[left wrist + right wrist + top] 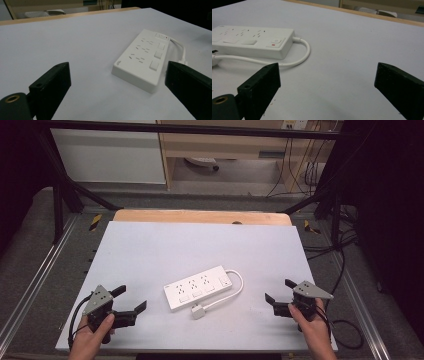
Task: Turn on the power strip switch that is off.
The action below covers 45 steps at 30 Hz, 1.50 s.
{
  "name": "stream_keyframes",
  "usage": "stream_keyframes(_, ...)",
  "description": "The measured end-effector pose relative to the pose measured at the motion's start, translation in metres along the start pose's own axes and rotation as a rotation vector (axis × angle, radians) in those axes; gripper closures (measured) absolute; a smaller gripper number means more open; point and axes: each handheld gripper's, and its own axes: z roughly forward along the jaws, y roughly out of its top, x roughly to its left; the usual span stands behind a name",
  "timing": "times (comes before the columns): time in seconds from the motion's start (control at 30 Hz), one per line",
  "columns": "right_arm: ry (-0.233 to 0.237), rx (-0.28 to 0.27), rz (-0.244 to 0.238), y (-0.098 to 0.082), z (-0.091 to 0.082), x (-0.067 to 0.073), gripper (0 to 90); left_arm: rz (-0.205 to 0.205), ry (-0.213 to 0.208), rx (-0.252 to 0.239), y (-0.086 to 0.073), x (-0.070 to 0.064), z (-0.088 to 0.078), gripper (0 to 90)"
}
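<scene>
A white power strip (198, 286) lies slantwise in the middle of the white table top (200, 245), with three socket sets and switches. Its short white cable (235, 290) loops round to a white plug (198, 311) lying in front of it. My left gripper (129, 299) rests near the table's front left, open and empty, pointing at the power strip (142, 57). My right gripper (280, 291) sits at the front right, open with nothing between its jaws; the power strip (252, 41) and its cable (304, 53) lie to the left of it.
A wooden edge (200, 216) borders the table's far side. Black frame bars (65, 195) and cables (345, 250) run beside the table. A wooden cabinet (225, 145) stands behind.
</scene>
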Motion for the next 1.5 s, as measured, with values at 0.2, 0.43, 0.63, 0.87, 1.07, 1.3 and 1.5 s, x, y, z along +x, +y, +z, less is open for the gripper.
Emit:
stream_keyframes(0.2, 0.003, 0.003, -0.005, 0.001, 0.0, 0.001, 5.9, 0.005, -0.001, 0.002, 0.001, 0.001, 0.0, 6.5)
stream_keyframes(0.43, 0.01, -0.03, -0.001, 0.005, -0.004, 0.004, 4.8, 0.004, 0.005, -0.004, 0.002, 0.001, -0.001, 6.4)
stream_keyframes(0.63, 0.009, -0.063, -0.005, 0.009, -0.008, 0.006, 4.5, 0.007, 0.003, -0.003, 0.001, 0.0, 0.0, 6.3)
stream_keyframes(0.87, 0.013, -0.087, -0.004, 0.016, -0.01, 0.015, 4.8, 0.014, 0.007, 0.008, 0.001, -0.001, 0.001, 6.4)
stream_keyframes(1.07, 0.033, -0.071, 0.002, 0.018, -0.008, 0.021, 3.3, 0.013, 0.013, 0.014, 0.0, 0.001, 0.0, 6.3)
stream_keyframes(1.3, 0.051, -0.09, 0.04, 0.028, -0.011, 0.026, 2.2, 0.015, 0.012, 0.019, 0.0, 0.001, 0.001, 6.3)
stream_keyframes(1.5, 0.061, -0.087, 0.057, 0.037, -0.013, 0.032, 2.8, 0.011, 0.016, 0.022, -0.002, 0.002, 0.001, 6.3)
